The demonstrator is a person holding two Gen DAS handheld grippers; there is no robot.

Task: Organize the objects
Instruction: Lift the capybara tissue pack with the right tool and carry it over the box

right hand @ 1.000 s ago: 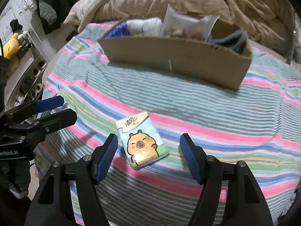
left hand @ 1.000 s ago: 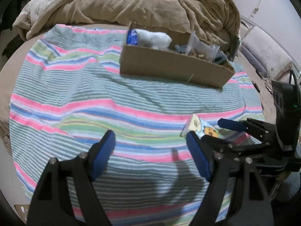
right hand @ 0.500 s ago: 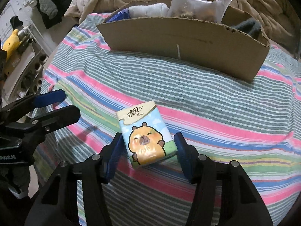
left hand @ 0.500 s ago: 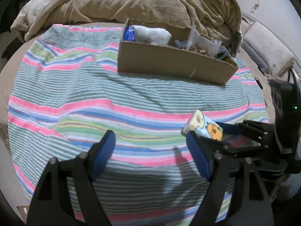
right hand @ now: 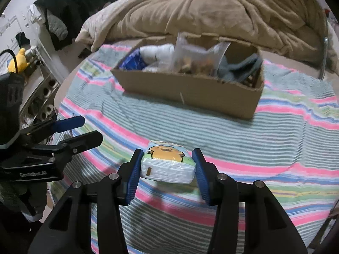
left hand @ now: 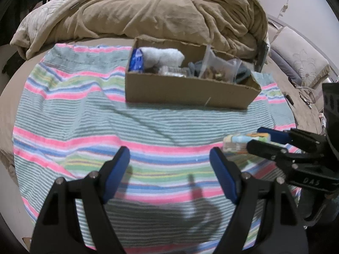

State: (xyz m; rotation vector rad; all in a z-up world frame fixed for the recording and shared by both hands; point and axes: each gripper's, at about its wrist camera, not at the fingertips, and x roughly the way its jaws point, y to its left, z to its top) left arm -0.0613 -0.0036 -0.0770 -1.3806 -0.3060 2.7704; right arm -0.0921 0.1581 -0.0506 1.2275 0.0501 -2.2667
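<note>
Here, in the left wrist view, the left gripper [left hand: 169, 169] is seen over the near part of the striped towel [left hand: 84, 114], its jaws released and nothing between them. A cardboard box [left hand: 186, 89] is placed at the far edge of the towel, in front of a brown blanket [left hand: 148, 12]. Inside the box a white cloth [left hand: 163, 56], a blue packet [left hand: 136, 60], a clear bag [left hand: 218, 67] and a grey cloth [left hand: 243, 72] are seen. At the right edge of the towel the right gripper [left hand: 262, 137] is seen from the side, with the tissue pack [left hand: 237, 140] held in it.

In the right wrist view, the pack [right hand: 168, 160] is grasped between the blue pads [right hand: 135, 173] of the right gripper [right hand: 168, 169], whose jaws have just been closing on it. The pack is lifted off the towel [right hand: 233, 131] above its near part, with the cartoon animal side up. The box [right hand: 190, 89] is seen beyond it, at the far edge. The left gripper [right hand: 84, 131] is seen at the left edge of the towel, its jaws apart and empty.
</note>
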